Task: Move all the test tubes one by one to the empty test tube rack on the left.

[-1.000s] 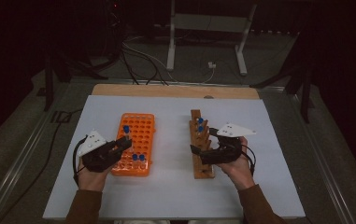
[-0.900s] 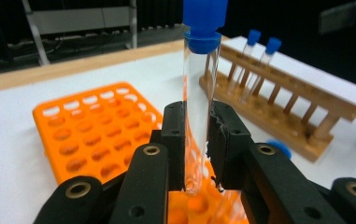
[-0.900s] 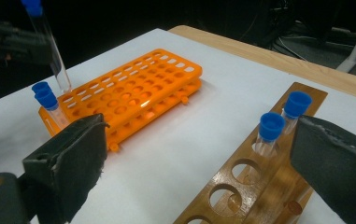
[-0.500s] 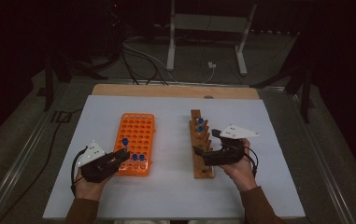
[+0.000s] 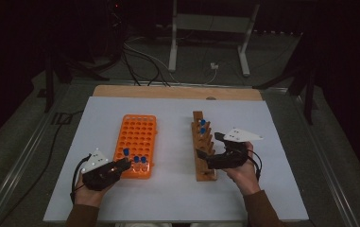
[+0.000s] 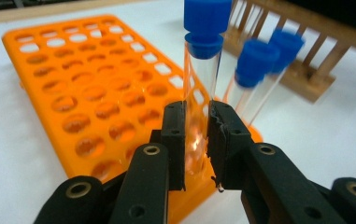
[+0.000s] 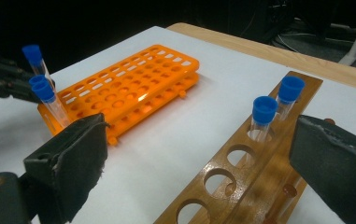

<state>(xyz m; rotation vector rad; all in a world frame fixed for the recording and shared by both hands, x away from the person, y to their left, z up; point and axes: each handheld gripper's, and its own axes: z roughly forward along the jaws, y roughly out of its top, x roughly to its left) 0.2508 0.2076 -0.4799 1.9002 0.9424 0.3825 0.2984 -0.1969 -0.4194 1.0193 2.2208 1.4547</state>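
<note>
A person sits at the near edge of a white table [image 5: 177,198], forearms entering from the bottom of the high view, a black two-jaw gripper in each hand. The left gripper [image 6: 197,140] sits at the near left, its jaws pinching the clear glass of a tube [image 6: 202,70] with a blue cap. In the left gripper view the tube stands upright between the pads, its lower end at the near corner of an orange rack [image 6: 68,93]; whether it is seated in a hole cannot be told. Just beyond it, two more blue-capped tubes [image 6: 255,70] stand in the same corner of the rack, leaning slightly. In the high view the three caps cluster at the rack's near end, and the rest of its holes show no tubes. The right gripper [image 7: 199,158] sits at the near right, its jaws spread wide on either side of a wooden rack [image 7: 241,163] and holding nothing. The wooden rack is a long strip with a single row of holes, lying well apart from the orange rack and parallel to it. Two capped tubes [image 7: 264,116] stand in adjacent holes toward its far end, and the nearer holes are open. Beyond the table, cables [image 5: 144,61] lie on a dark floor beside the feet of a metal stand [image 5: 206,38].
</note>
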